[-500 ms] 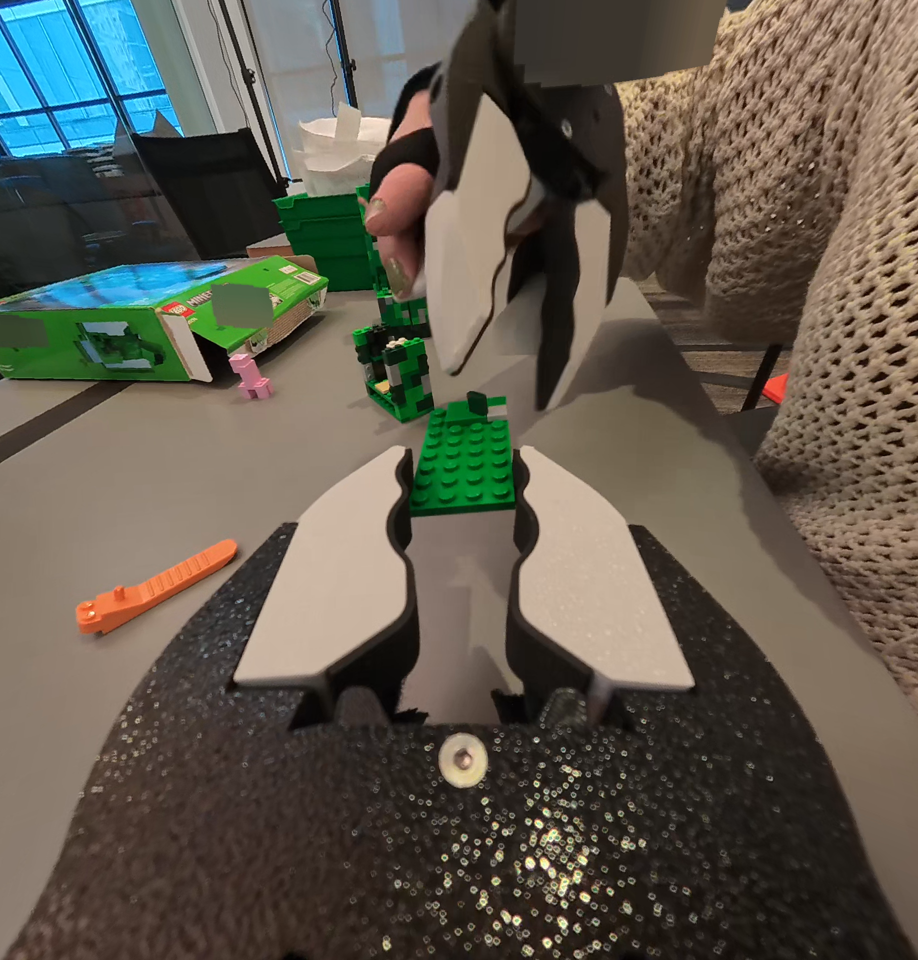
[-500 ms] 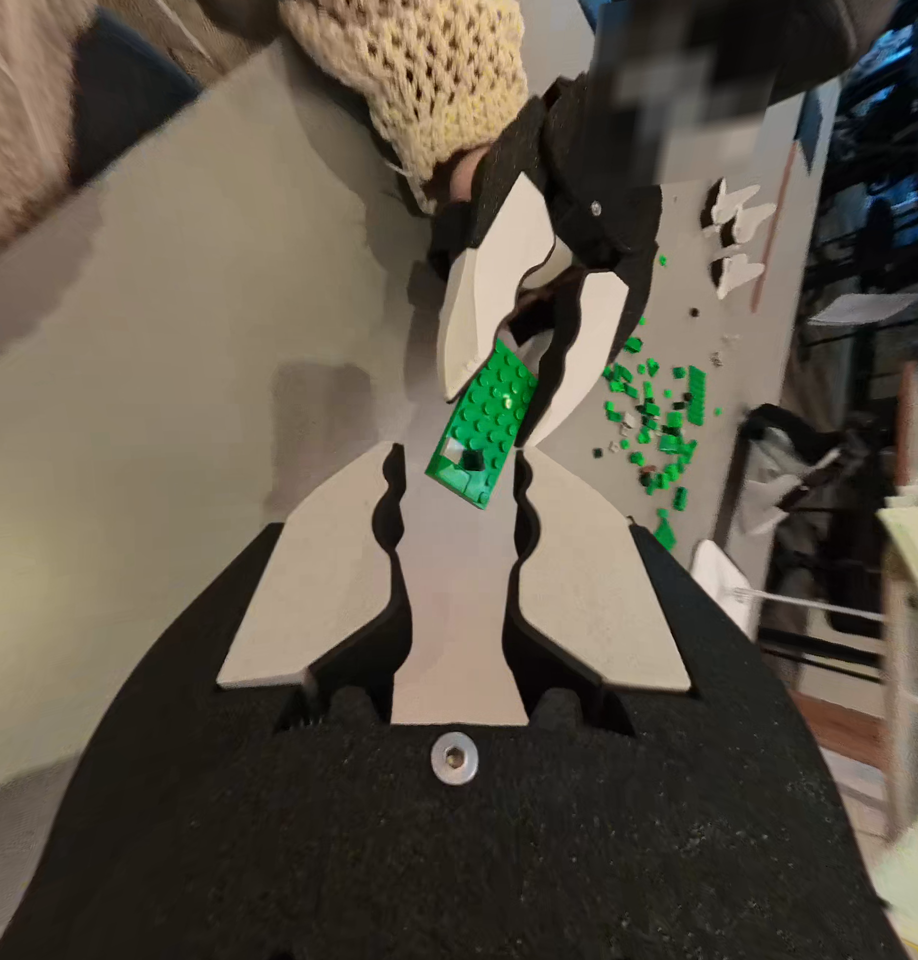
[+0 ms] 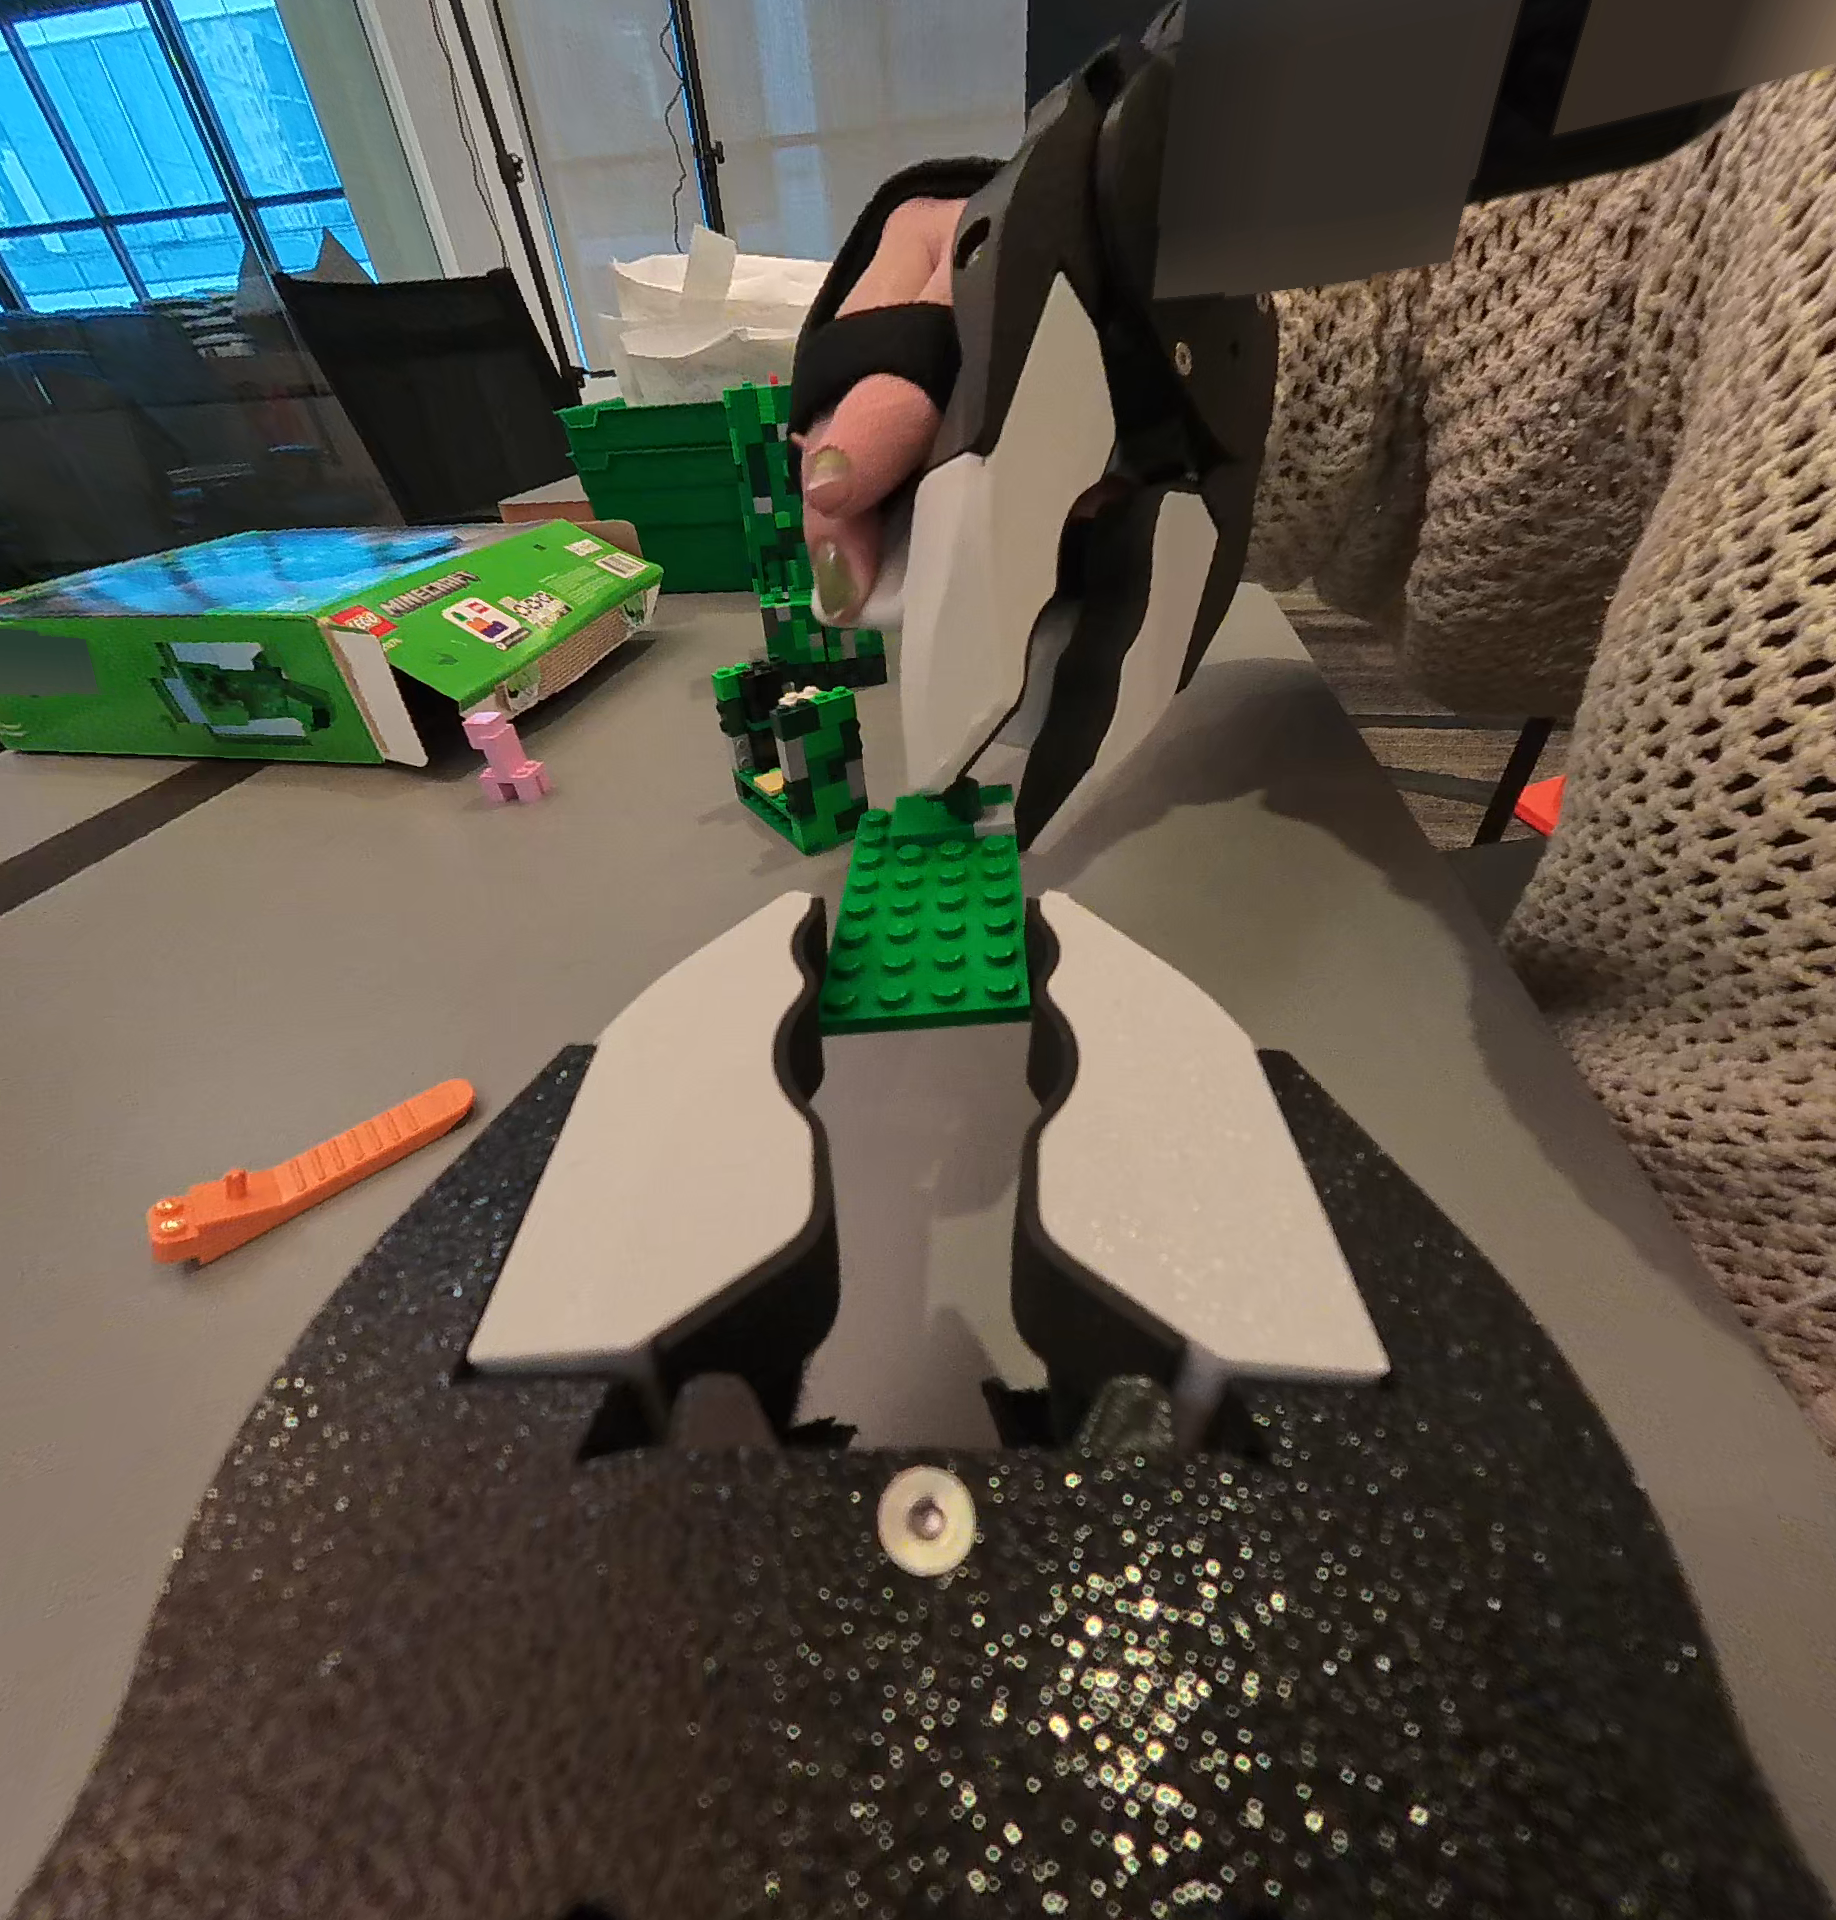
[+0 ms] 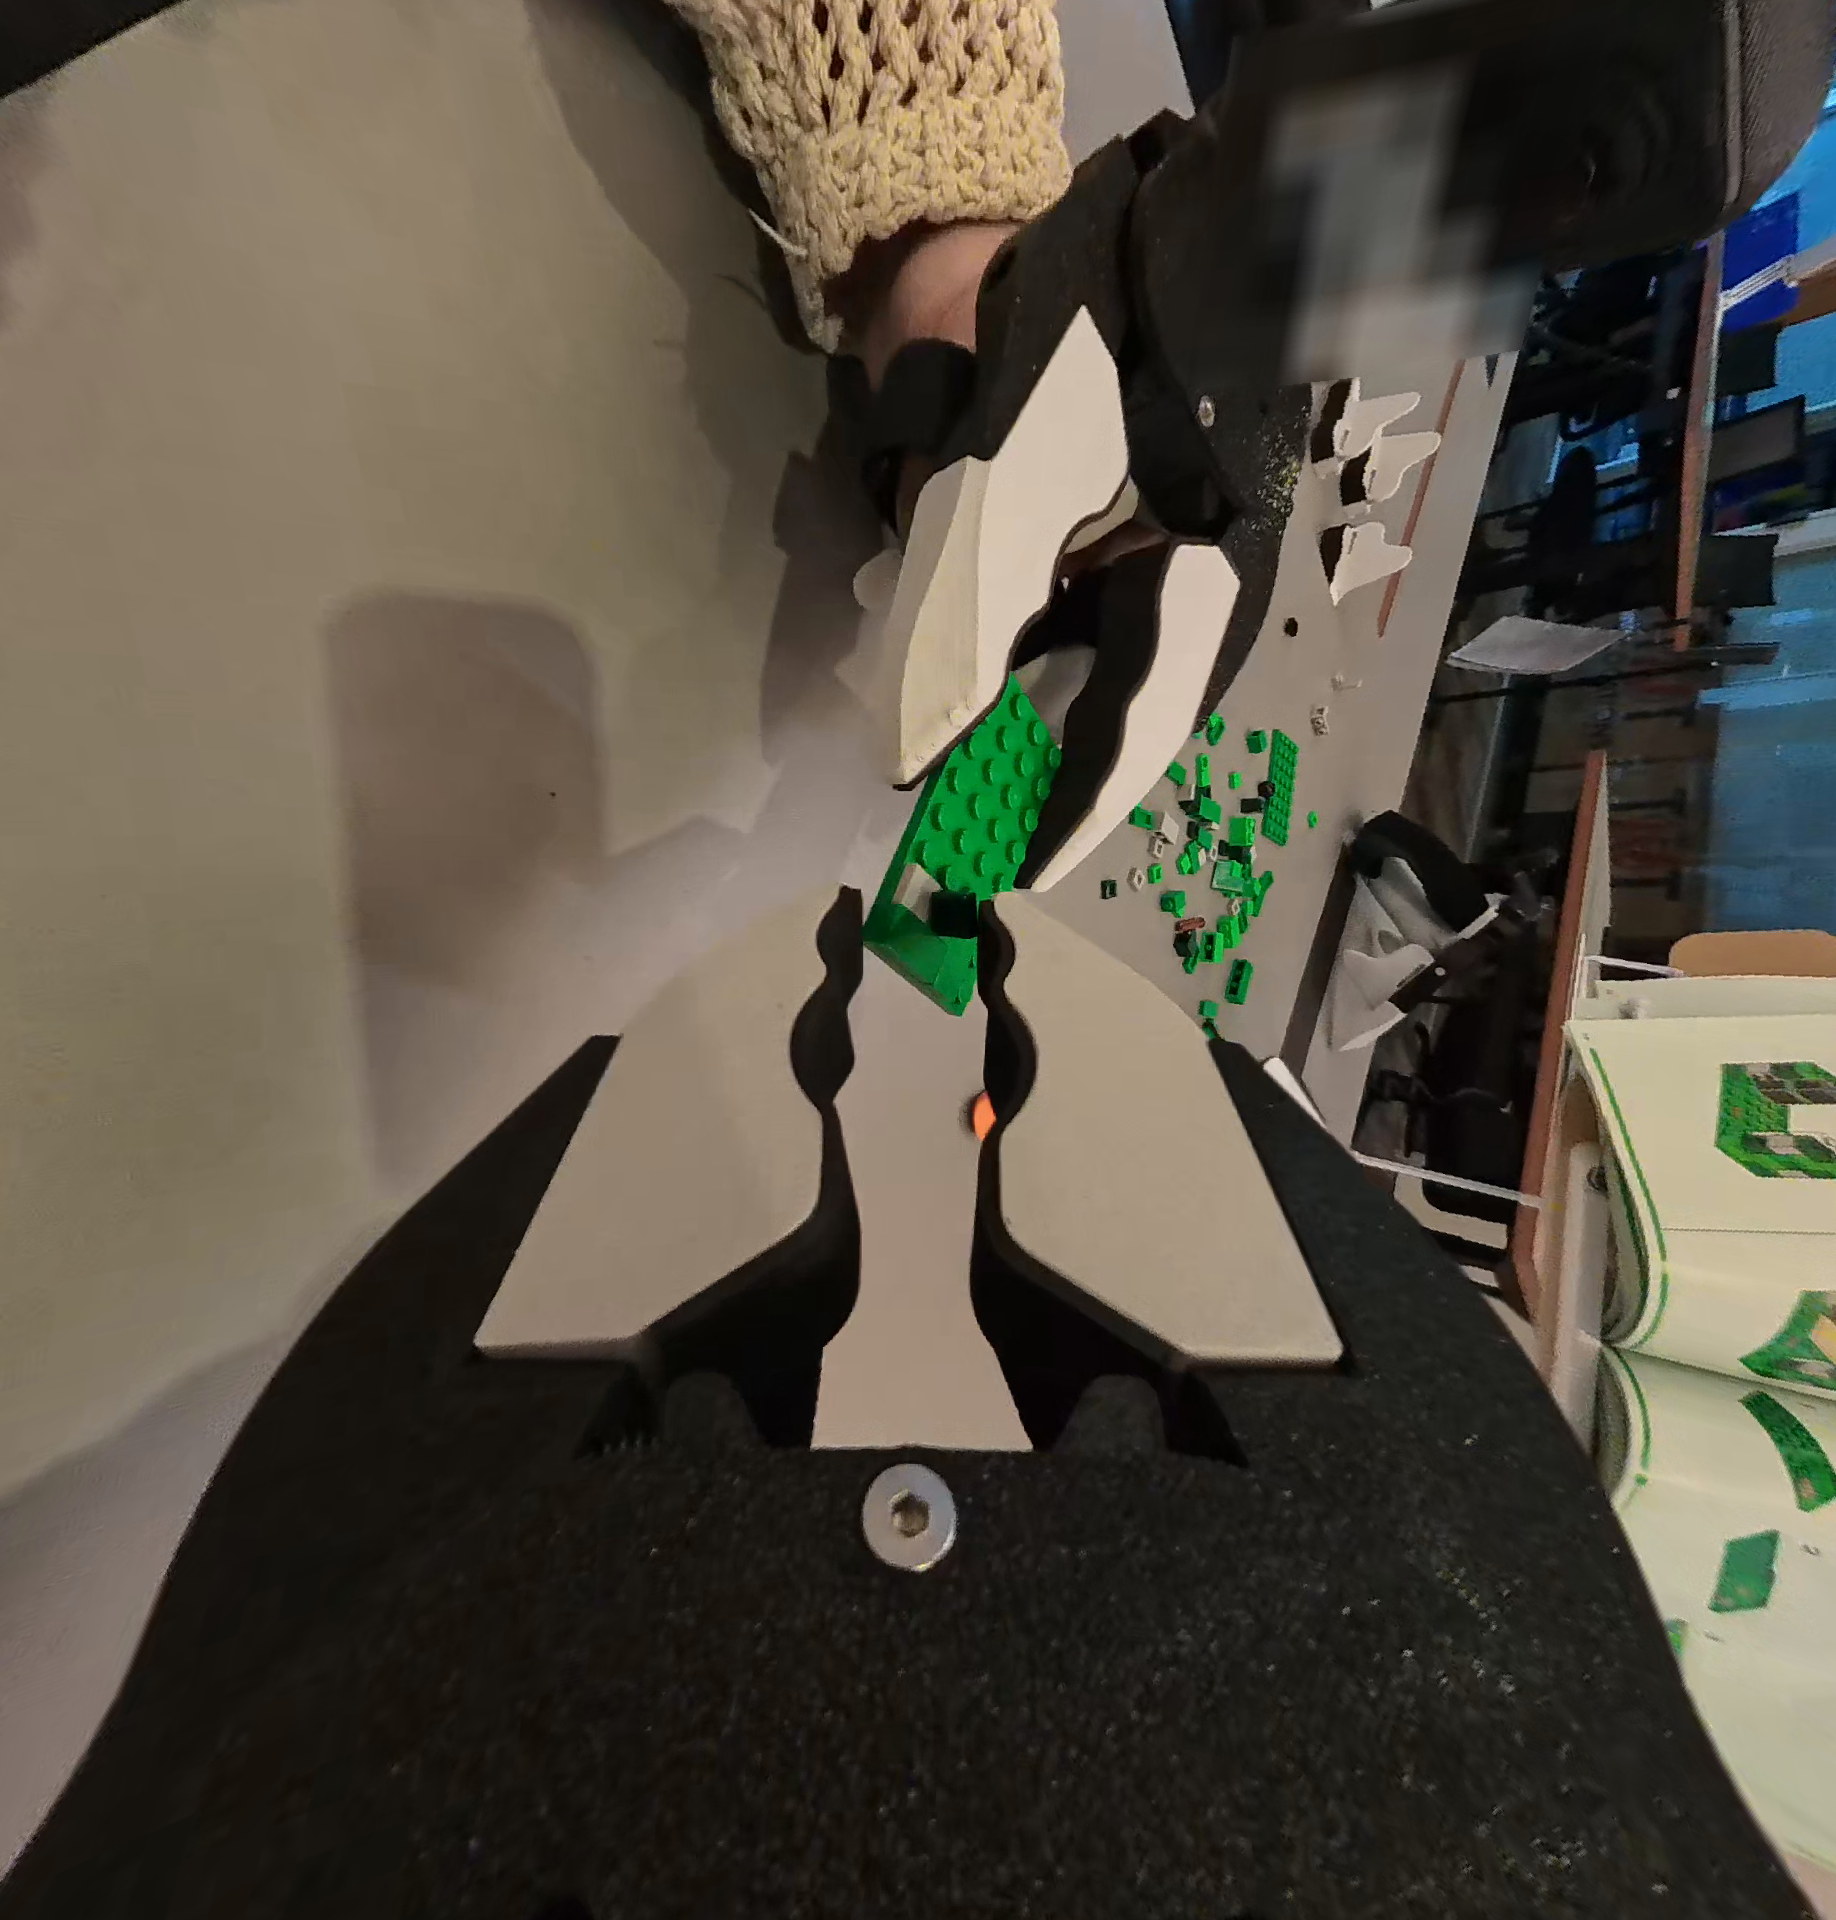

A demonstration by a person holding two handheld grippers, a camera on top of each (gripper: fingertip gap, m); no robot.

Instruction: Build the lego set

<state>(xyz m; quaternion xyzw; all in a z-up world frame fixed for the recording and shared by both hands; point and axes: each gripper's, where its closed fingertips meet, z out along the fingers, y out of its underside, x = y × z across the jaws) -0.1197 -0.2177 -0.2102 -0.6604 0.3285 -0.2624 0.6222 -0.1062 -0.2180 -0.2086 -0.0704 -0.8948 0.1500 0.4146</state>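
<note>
Left claw [image 3: 926, 914] clamps the flat green studded plate [image 3: 929, 935] by its side edges, just above the grey table [image 3: 270, 966]. Right claw [image 3: 981, 800], nearly closed on a small dark brick [image 3: 958, 798], has dropped onto the plate's far end. Orange brick separator [image 3: 306, 1169] lies left; green block figure [image 3: 800, 727] stands behind.

1. The near end of the green plate [image 4: 981, 805] is covered by the left tool's fingers [image 4: 955, 623] in the right wrist view.
2. An orange thing [image 4: 981, 1117] shows only as a sliver between the right tool's fingers; what it is cannot be told.
3. The loose pieces [image 4: 1215, 831] on the desk [image 4: 270, 416] are too small to tell apart.
4. The tall green figure [image 3: 763, 499] is partly hidden behind the hand [image 3: 862, 468].
5. The booklet [image 4: 1745, 1247] is cut by the right edge.
</note>
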